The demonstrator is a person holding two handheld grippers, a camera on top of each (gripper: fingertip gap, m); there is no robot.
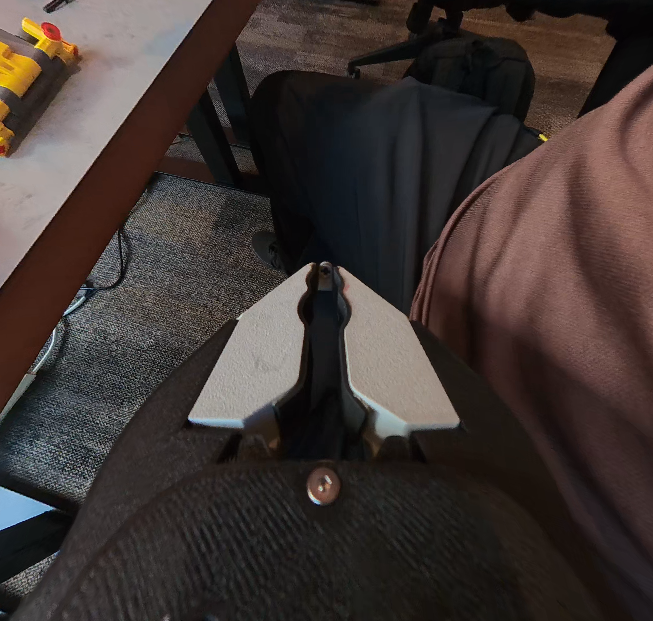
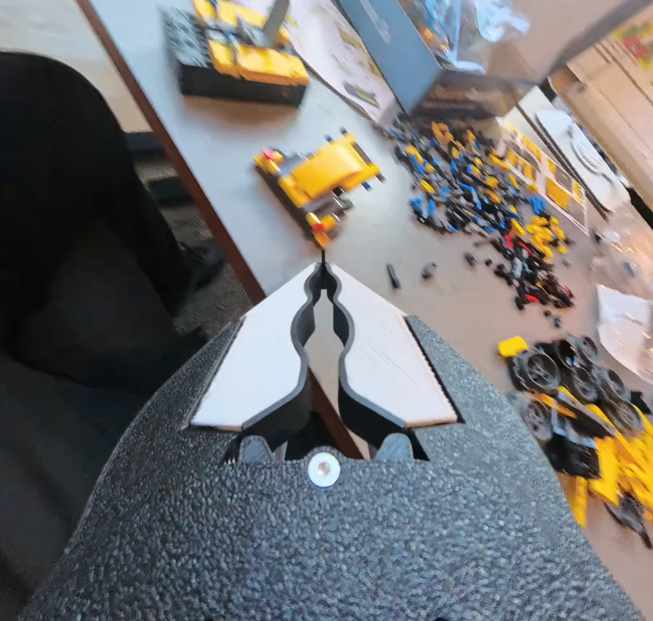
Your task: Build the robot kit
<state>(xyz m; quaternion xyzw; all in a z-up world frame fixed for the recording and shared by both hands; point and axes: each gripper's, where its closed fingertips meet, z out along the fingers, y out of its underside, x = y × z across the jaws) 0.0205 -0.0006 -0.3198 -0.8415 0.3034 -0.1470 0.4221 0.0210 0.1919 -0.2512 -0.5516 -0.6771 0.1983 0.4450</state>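
Observation:
In the left wrist view my left gripper (image 1: 325, 271) is shut on a small grey piece with a cross-shaped hole (image 1: 325, 274). It hangs off the table, over the carpet, beside a person's brown-clad leg (image 1: 547, 286). In the blurred right wrist view my right gripper (image 2: 322, 268) is shut on a thin black rod (image 2: 322, 258) that sticks out past the fingertips. It is over the table's edge (image 2: 198, 187), just short of a yellow and grey brick-built model (image 2: 318, 183). The same model's end shows on the table in the left wrist view (image 1: 24, 73).
A heap of loose yellow, blue, black and red pieces (image 2: 494, 194), black wheels (image 2: 558, 367), a second yellow and black assembly (image 2: 240, 56) and a box (image 2: 406, 38) lie on the table. Below the table are a dark bag (image 1: 371, 165), office chair legs (image 1: 406, 42) and cables (image 1: 106, 278).

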